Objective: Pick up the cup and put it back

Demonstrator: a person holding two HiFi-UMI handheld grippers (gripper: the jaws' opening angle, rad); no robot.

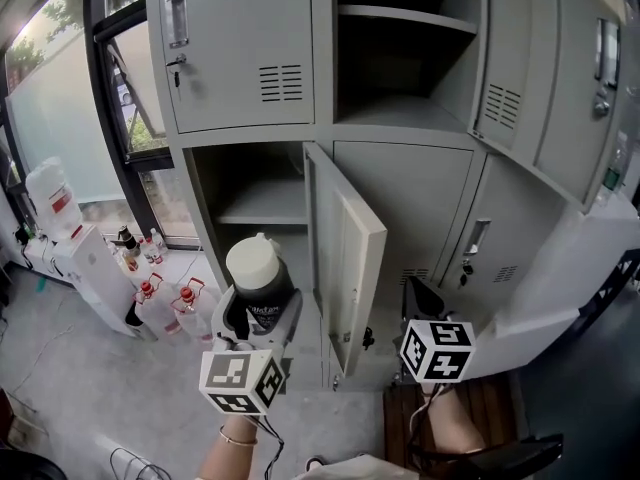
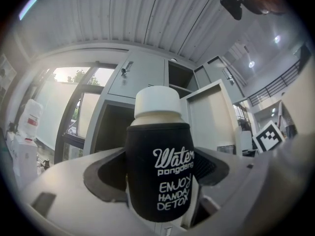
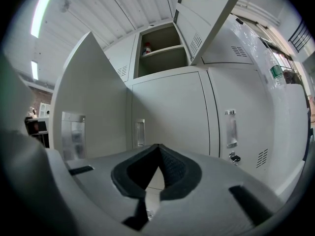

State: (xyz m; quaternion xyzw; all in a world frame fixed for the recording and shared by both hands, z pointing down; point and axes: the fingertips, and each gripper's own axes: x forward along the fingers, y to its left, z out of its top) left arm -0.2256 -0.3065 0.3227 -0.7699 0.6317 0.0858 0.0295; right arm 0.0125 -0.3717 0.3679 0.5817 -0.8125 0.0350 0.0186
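The cup (image 1: pixel 258 280) is a bottle with a white lid and a black sleeve printed in white. My left gripper (image 1: pixel 262 313) is shut on it and holds it upright in front of the open lower-left locker (image 1: pixel 255 203). In the left gripper view the cup (image 2: pixel 159 171) fills the space between the jaws, with the locker opening behind it. My right gripper (image 1: pixel 418 303) is lower right, in front of the closed middle lower door (image 1: pixel 410 203). In the right gripper view its jaws (image 3: pixel 157 170) meet at the tips, with nothing between them.
The open locker door (image 1: pixel 345 253) swings out between the two grippers. An upper locker (image 1: pixel 400 38) also stands open, with a shelf. Several water bottles (image 1: pixel 165 303) and a white dispenser (image 1: pixel 85 268) stand on the floor at left, by a window.
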